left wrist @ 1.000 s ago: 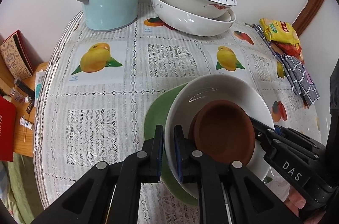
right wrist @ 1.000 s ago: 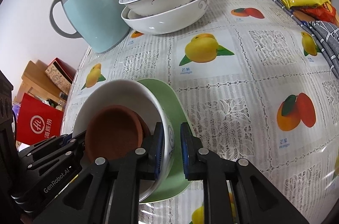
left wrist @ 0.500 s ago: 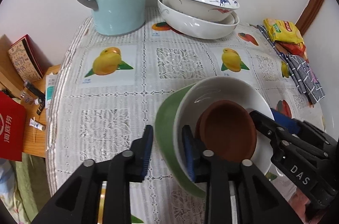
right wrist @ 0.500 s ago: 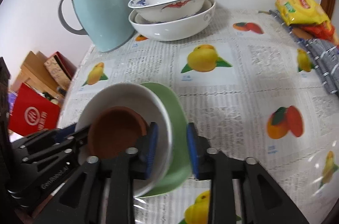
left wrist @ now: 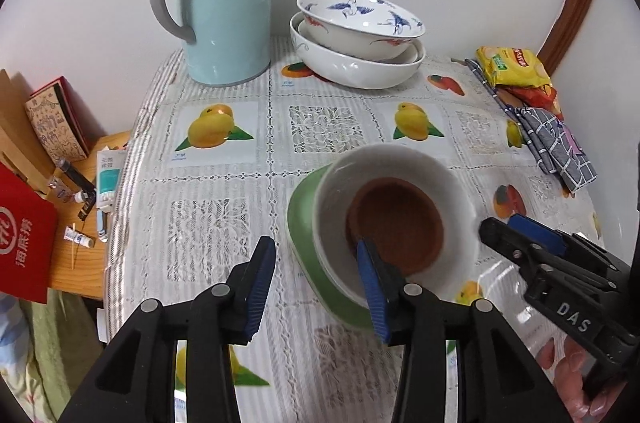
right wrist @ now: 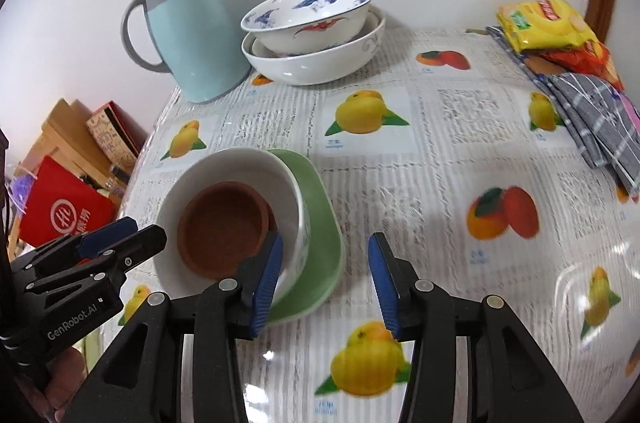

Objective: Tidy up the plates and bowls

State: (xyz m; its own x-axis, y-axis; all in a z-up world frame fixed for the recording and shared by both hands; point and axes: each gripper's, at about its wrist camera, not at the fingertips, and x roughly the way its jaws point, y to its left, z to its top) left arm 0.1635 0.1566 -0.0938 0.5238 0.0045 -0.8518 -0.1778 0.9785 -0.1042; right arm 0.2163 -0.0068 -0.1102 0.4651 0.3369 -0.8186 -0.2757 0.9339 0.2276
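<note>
Now both jaws stand open, clear of the white bowl's rim.

A pale blue thermos jug with grey handle is seen upper left. Yellow and red snack packets and a checked grey cloth are placed at right. A red bag is seen at far left, all around a fruit-printed lace tablecloth.

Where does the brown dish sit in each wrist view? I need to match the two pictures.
Left wrist: the brown dish lies right of centre, inside the white bowl on the green plate.
Right wrist: the brown dish lies left of centre, in the same white bowl.
Shared landmark: the light blue jug at the table's far edge.
</note>
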